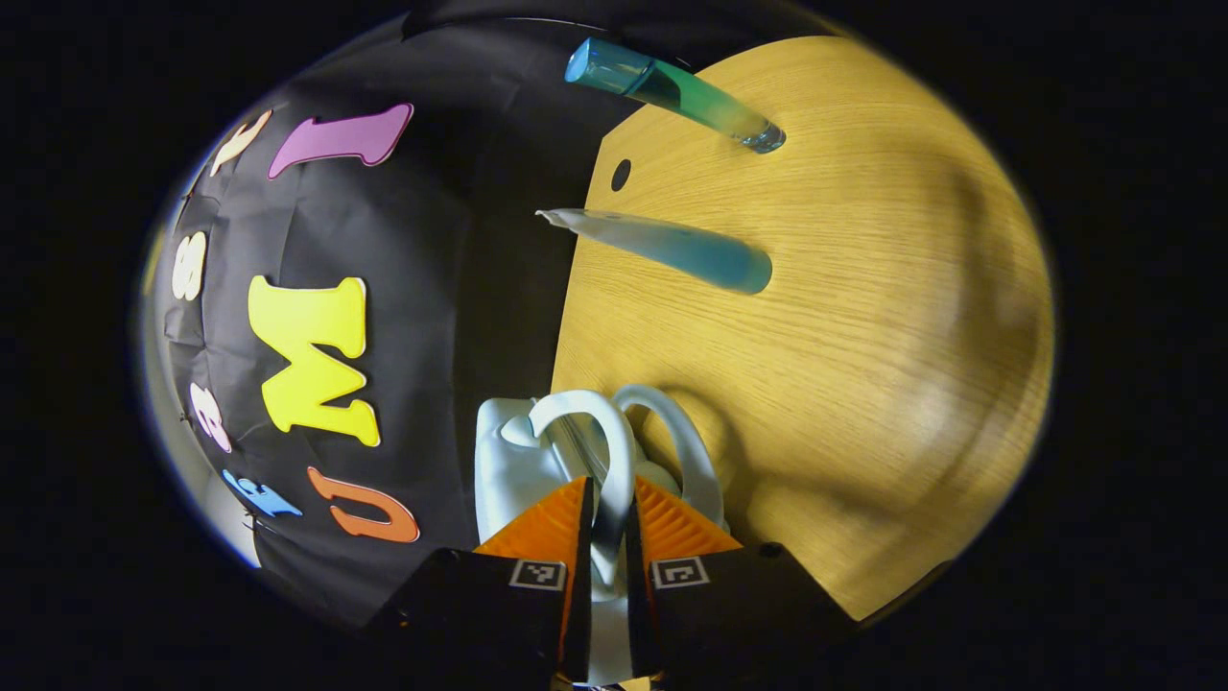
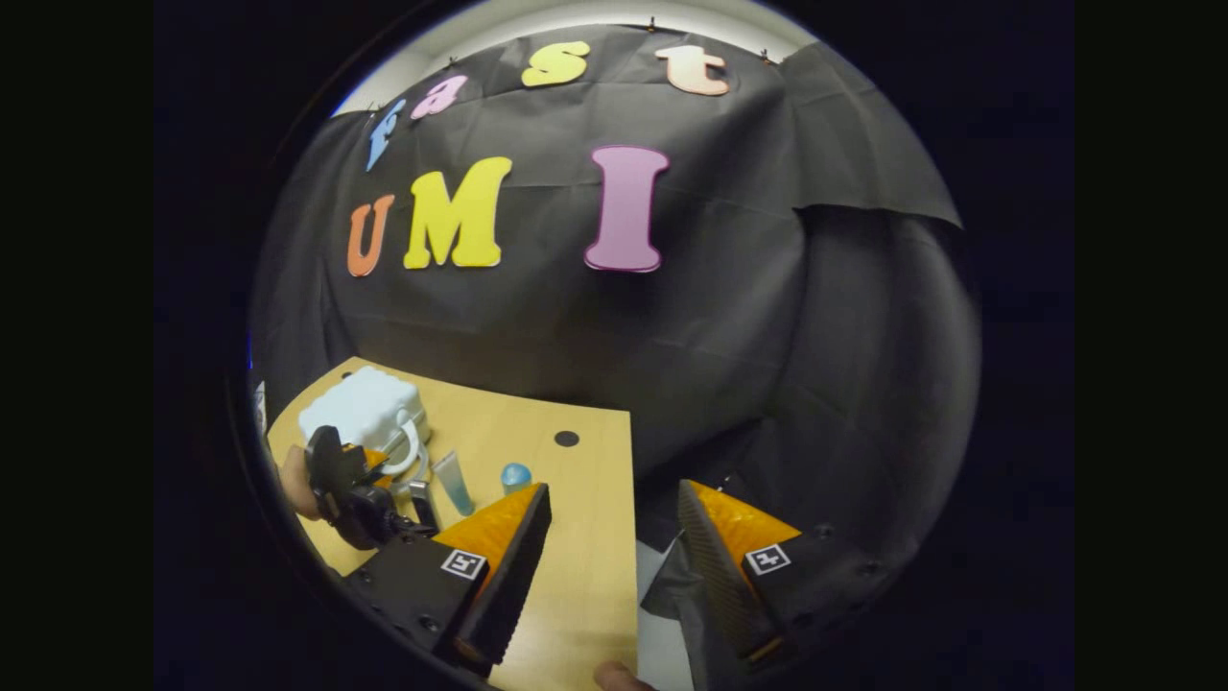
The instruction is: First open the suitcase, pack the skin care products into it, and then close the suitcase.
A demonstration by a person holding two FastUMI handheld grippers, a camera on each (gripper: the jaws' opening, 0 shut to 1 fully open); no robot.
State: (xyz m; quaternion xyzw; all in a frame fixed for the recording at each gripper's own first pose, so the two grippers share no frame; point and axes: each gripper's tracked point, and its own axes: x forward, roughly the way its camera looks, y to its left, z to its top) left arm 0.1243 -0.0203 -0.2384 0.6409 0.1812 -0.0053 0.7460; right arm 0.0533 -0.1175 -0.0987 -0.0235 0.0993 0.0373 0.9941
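Observation:
A small white suitcase stands closed at the edge of the wooden table. It has two looped white handles. My left gripper is shut on the nearer handle, whose band runs down between the fingers. Beyond it stand a teal bottle and a blue-and-white tube, both apart from the case. In the right gripper view the suitcase, the left gripper, the tube and the bottle sit far left. My right gripper hangs open over the table's right edge, holding nothing.
The table has a round cable hole near its back edge and ends just right of centre. Black cloth wall stands close behind. A hand holds the left gripper. Bare tabletop lies between the products and my right gripper.

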